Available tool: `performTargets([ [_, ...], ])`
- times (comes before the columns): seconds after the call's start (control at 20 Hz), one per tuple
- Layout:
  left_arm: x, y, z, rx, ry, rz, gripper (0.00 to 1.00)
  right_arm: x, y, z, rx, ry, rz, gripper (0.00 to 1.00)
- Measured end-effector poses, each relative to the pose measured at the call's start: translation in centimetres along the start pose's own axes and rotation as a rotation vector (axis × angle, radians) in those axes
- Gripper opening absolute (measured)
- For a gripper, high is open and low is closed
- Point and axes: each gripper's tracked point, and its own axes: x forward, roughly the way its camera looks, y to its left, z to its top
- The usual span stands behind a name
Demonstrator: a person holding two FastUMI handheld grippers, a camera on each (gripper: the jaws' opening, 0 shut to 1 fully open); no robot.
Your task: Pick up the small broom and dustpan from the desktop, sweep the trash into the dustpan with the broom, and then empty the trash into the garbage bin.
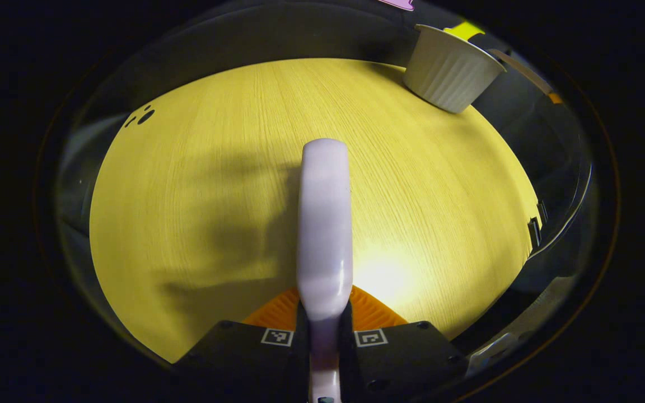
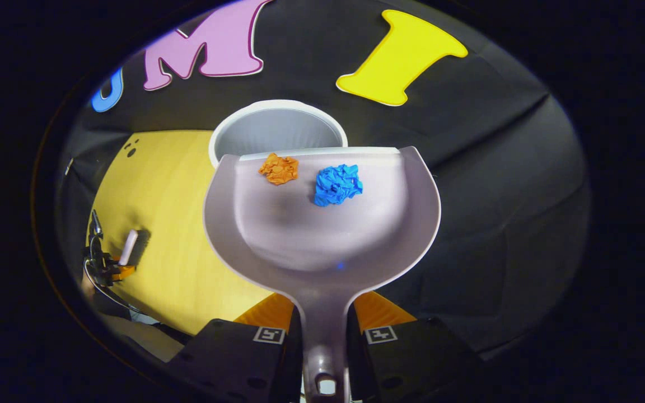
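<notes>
Dustpan handle clamped in right gripper, pan lip just at garbage bin rim; orange wad and blue wad lie near lip. Tip forward slowly, lip over opening, so both wads slide in. Left gripper grips broom handle over bare worktop. Bin sits at worktop's far edge; ample room left.

The pale lilac dustpan is held up by its handle, front lip tilted toward the white ribbed garbage bin, just over its open rim. An orange paper wad and a blue paper wad lie near the lip. The broom, pale-handled, points out above the yellow desktop
</notes>
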Motion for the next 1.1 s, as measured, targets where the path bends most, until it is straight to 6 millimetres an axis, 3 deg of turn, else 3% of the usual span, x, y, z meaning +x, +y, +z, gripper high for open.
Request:
performTargets([
  [0.2,0.1,-0.1,0.1,-0.001,-0.001,-0.011,0.25,-0.8,-1.3,-0.1,-0.103,0.077,-0.027,0.33],
  [0.3,0.1,0.0,0.3,0.010,-0.003,-0.006,0.25,-1.1,-2.4,-0.1,-0.172,0.137,-0.044,0.41],
  [0.35,0.0,-0.1,0.4,0.015,-0.001,-0.003,0.25,-1.3,-2.8,0.0,-0.204,0.172,-0.047,0.33],
  [0.5,0.2,-0.4,0.5,0.024,-0.003,-0.005,0.25,-2.3,-3.3,0.3,-0.282,0.251,-0.039,0.37],
  [1.1,0.3,-0.6,0.7,0.033,-0.007,-0.003,0.25,-2.1,-2.5,0.7,-0.300,0.286,0.019,0.36],
])
